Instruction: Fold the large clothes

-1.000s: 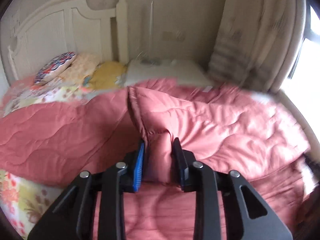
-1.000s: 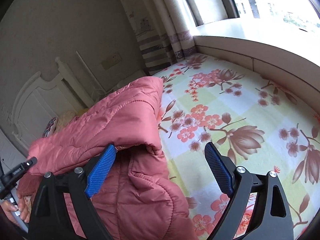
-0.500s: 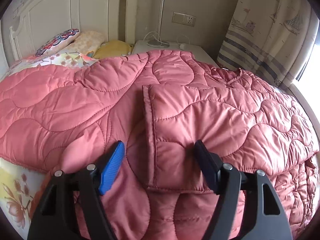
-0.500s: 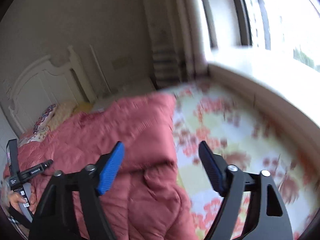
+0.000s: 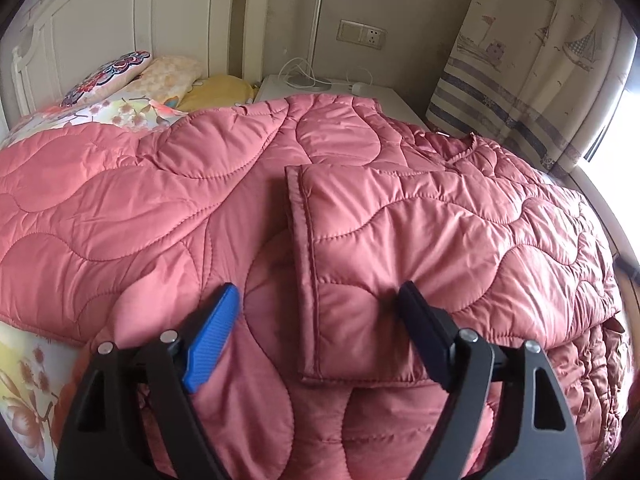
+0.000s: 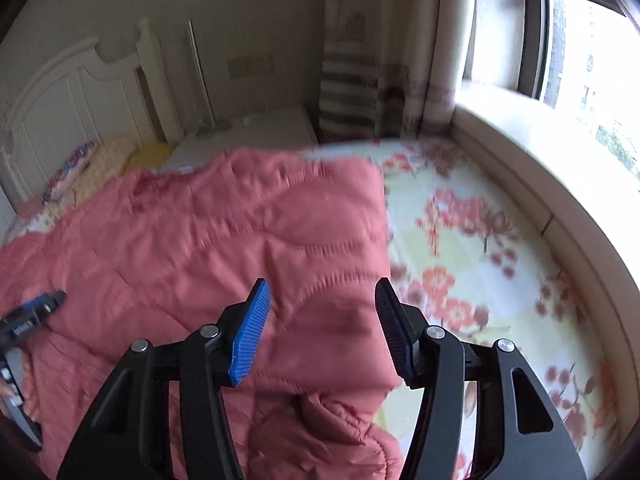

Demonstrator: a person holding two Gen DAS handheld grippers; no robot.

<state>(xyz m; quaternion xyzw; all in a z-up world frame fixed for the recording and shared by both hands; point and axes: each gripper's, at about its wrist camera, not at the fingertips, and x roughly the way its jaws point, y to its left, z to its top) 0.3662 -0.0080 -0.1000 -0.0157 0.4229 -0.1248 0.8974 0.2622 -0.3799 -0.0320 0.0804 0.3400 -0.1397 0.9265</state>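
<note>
Here the pink quilted coat (image 5: 248, 208) lies spread across the bed (image 6: 480, 240), with one sleeve (image 5: 400, 240) folded over its middle so that the cuff edge sits just ahead of the left tool (image 5: 316, 320). That tool's jaws have just been opening and now stand wide, the cuff between them but neither pad pressing on it, so it holds nothing. The right tool (image 6: 320, 320) hovers over the coat's near right edge in a blurred view; its jaws have just been closing, yet they stand partly apart with nothing pinched between them. The left tool also shows at the far left of the right wrist view, low over the cloth.

The step in hand appears to be setting the sleeve flat and reaching for the next edge. To do it well, the left tool should lift straight away without dragging the cuff, so the fold stays square. The right tool should take the padded hem deep between its pads, since the slick, puffy fabric probably slips from a shallow pinch.
</note>
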